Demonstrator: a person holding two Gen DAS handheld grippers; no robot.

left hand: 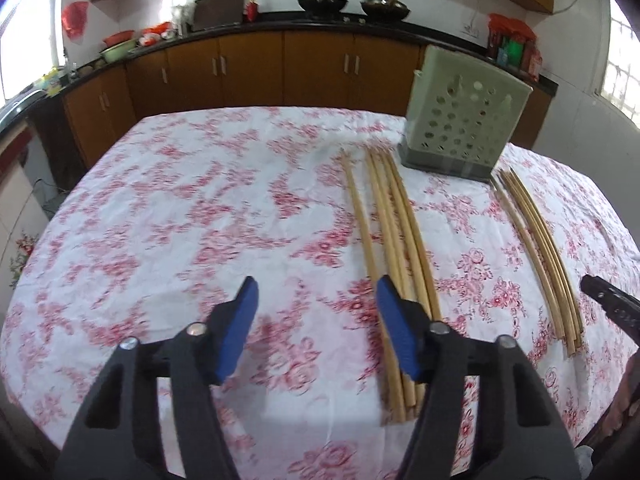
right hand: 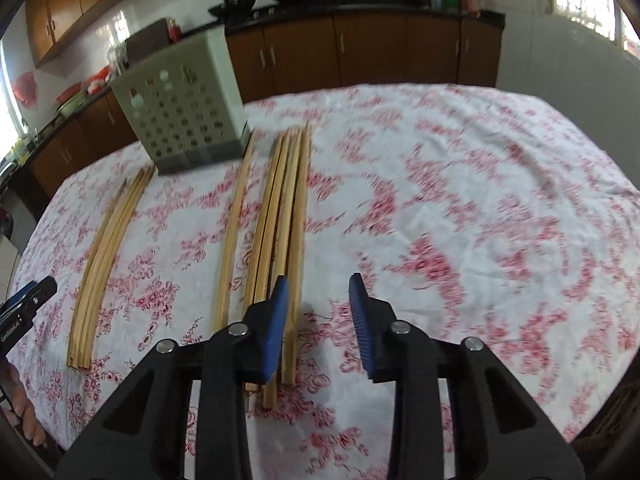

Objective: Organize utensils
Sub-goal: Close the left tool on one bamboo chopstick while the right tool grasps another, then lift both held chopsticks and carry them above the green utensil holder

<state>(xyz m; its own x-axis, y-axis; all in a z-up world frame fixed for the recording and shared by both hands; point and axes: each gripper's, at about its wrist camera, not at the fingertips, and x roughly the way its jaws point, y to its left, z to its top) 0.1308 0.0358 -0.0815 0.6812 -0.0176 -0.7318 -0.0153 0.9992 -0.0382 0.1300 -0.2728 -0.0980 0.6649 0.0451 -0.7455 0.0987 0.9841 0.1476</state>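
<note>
Two bundles of wooden chopsticks lie on a table spread with a red-and-white floral tablecloth (left hand: 200,220), running lengthwise away from the cameras toward a pale green perforated utensil holder (left hand: 468,120) standing upright near the far edge.

In the left wrist view, the left gripper (left hand: 316,292) hovers above the cloth with its blue-padded jaws apart and nothing between them. The left bundle of chopsticks (left hand: 390,232) lies just beside its right-hand finger, whose pad overlaps the near part of the sticks in the picture; whether it touches them cannot be told. The right bundle of chopsticks (left hand: 540,248) lies well off to the right, and beyond its near ends the black tip of the right gripper (left hand: 600,292) enters from the frame edge.

The right wrist view shows the right gripper (right hand: 318,292) from behind, jaws apart with a narrower gap, only cloth between them. The right bundle (right hand: 280,208) sits just beside its left-hand finger, which covers the near ends; one stick lies slightly apart on the left of that group. The left bundle (right hand: 104,248) lies farther left, with the left gripper's tip (right hand: 32,292) at the frame edge.

Only the left view shows a window and bowls along the left counter; only the right view shows part of a hand (right hand: 24,408) at the lower left
</note>
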